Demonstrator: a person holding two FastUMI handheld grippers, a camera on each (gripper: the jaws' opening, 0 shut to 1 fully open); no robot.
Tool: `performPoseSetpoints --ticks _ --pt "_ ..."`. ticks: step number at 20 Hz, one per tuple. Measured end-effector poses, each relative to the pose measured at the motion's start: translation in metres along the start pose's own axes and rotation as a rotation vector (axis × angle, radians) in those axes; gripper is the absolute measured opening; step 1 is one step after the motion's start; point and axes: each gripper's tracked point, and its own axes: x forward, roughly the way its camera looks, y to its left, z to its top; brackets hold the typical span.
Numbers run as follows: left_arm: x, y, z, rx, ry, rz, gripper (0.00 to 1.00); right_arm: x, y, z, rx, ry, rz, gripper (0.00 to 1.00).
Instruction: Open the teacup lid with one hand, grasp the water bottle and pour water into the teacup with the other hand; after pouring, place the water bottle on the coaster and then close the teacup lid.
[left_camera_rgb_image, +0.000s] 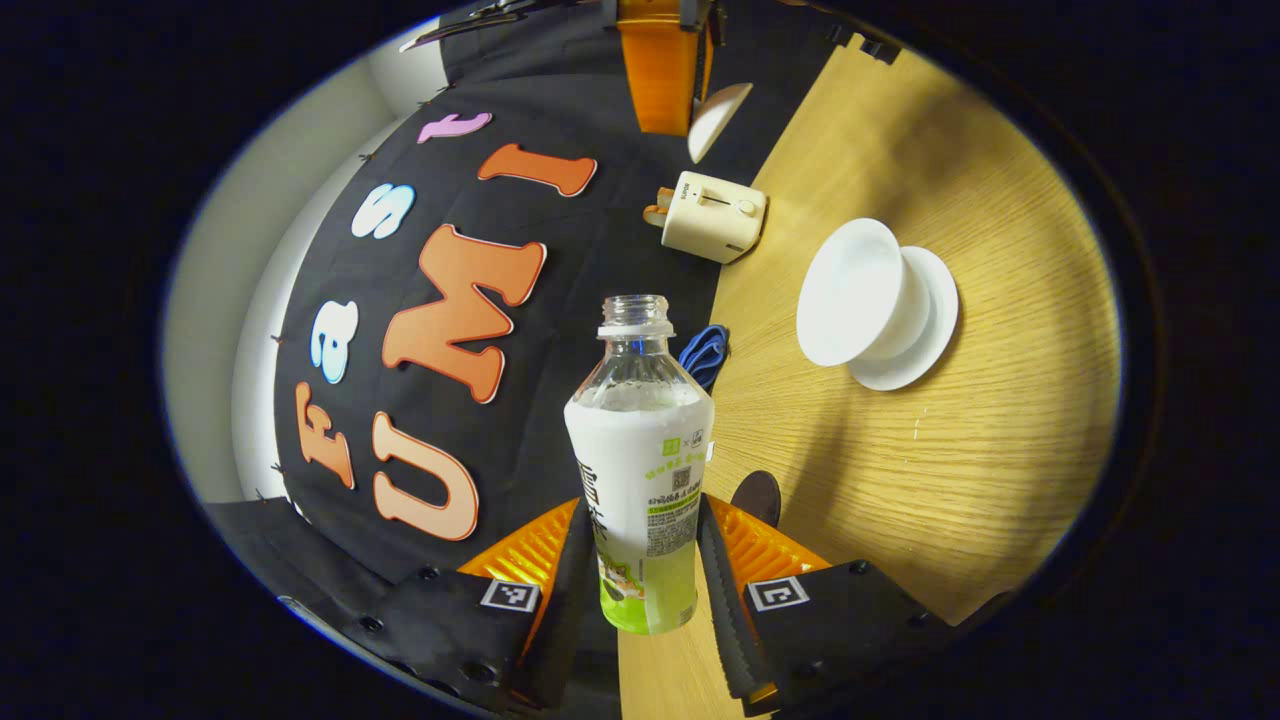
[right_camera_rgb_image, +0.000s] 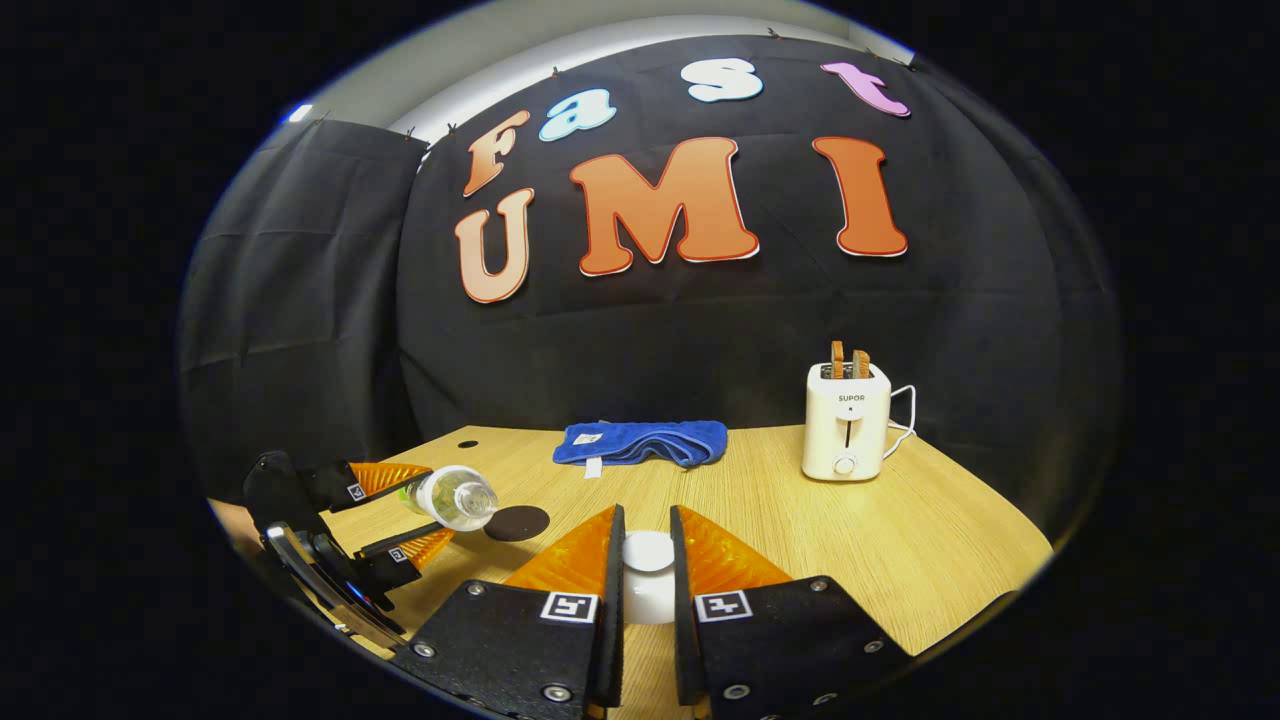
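1. Plainly, the left gripper (left_camera_rgb_image: 648, 560) has its fingers closed on the lower body of the bottle (left_camera_rgb_image: 640, 470), one on each side. The grip sits low, which I judge leaves the neck free to swing over a rim.
2. Its cap is off and the mouth is bare, so it is ready to pour. In the right gripper view the bottle (right_camera_rgb_image: 455, 495) lies tipped well over in the far gripper (right_camera_rgb_image: 395, 520), mouth pointing across the bench (right_camera_rgb_image: 900, 530).
3. Liquid sits below the shoulder and none shows at the mouth, so I take it the pour has not begun or is over; I cannot tell which.
4. The cup (left_camera_rgb_image: 860, 295) stands uncovered on its saucer (left_camera_rgb_image: 925, 320), apart from the bottle's mouth.
5. The right gripper (right_camera_rgb_image: 648, 570) has its fingers nearly closed around a white piece, the lid (right_camera_rgb_image: 648, 555) as I judge. In the left gripper view the lid (left_camera_rgb_image: 718, 120) hangs high beside an orange gripper (left_camera_rgb_image: 665, 60), clear of the pouring path.
6. The coaster (right_camera_rgb_image: 517, 522), a dark disc, lies bare near the bottle, a short move for setting it down.
7. A toaster (right_camera_rgb_image: 846, 420) and blue cloth (right_camera_rgb_image: 640, 442) stand at the back, out of the way.
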Motion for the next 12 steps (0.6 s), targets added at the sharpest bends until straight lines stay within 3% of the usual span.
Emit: performPoseSetpoints --ticks 7,8,9,12 --pt "0.005 -0.01 0.003 0.185 -0.013 -0.016 0.59 0.0 -0.005 -0.004 0.001 0.005 -0.004 0.22" --pt "0.004 -0.009 0.005 0.206 -0.012 -0.016 0.61 0.0 -0.006 -0.006 -0.004 0.008 -0.004 0.17" --pt "0.006 -0.006 0.004 0.225 -0.008 -0.012 0.59 0.001 -0.007 -0.008 -0.006 0.014 -0.006 0.22" --pt "0.006 -0.003 0.004 0.268 -0.008 0.006 0.61 0.002 -0.008 -0.013 -0.001 0.025 -0.008 0.22"
